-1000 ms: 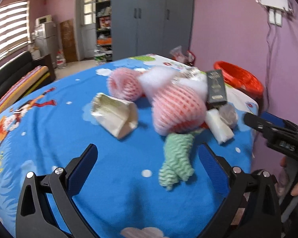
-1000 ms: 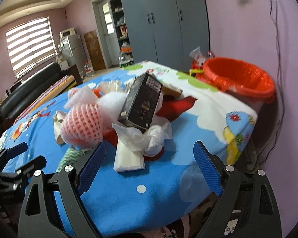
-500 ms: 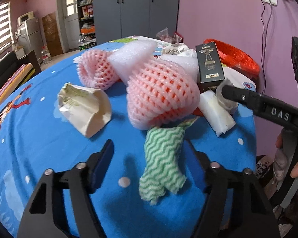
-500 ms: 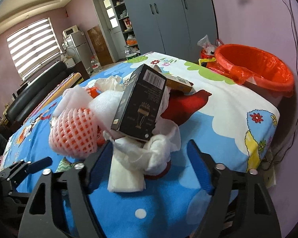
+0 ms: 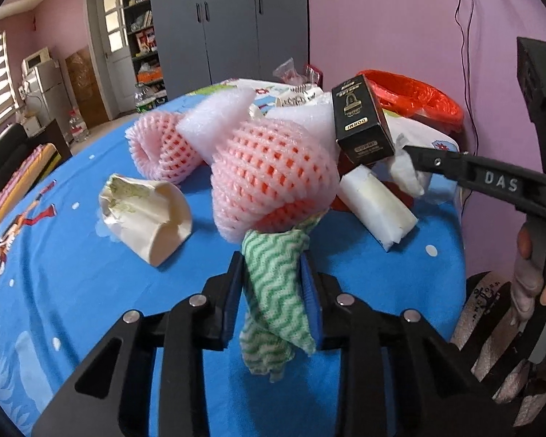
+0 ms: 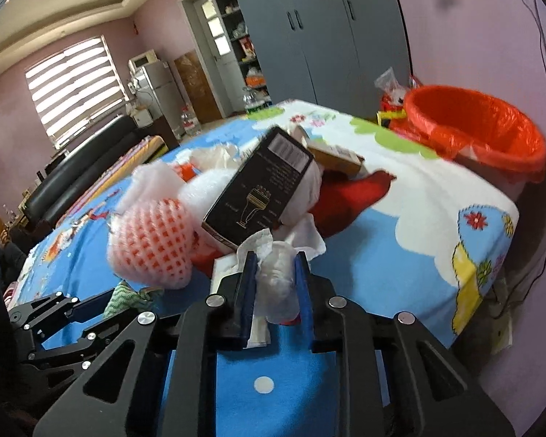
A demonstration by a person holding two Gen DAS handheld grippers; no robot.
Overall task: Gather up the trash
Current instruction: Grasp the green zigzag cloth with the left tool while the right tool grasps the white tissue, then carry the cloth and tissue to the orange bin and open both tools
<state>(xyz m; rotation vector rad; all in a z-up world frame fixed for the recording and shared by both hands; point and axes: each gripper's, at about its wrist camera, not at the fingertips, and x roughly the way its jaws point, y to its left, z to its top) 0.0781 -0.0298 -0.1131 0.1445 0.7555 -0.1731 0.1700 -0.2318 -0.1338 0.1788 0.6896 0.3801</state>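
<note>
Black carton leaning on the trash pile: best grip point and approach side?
Grip the black carton across its narrow width near the raised barcode end, coming from above. It leans tilted on the foam pile with its upper end free, while its lower end sits against the tissue wad in the right gripper.

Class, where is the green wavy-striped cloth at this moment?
In the left wrist view, the green wavy-striped cloth sits low at centre, pinched in the left gripper, its top tucked under the pink foam net.
</note>
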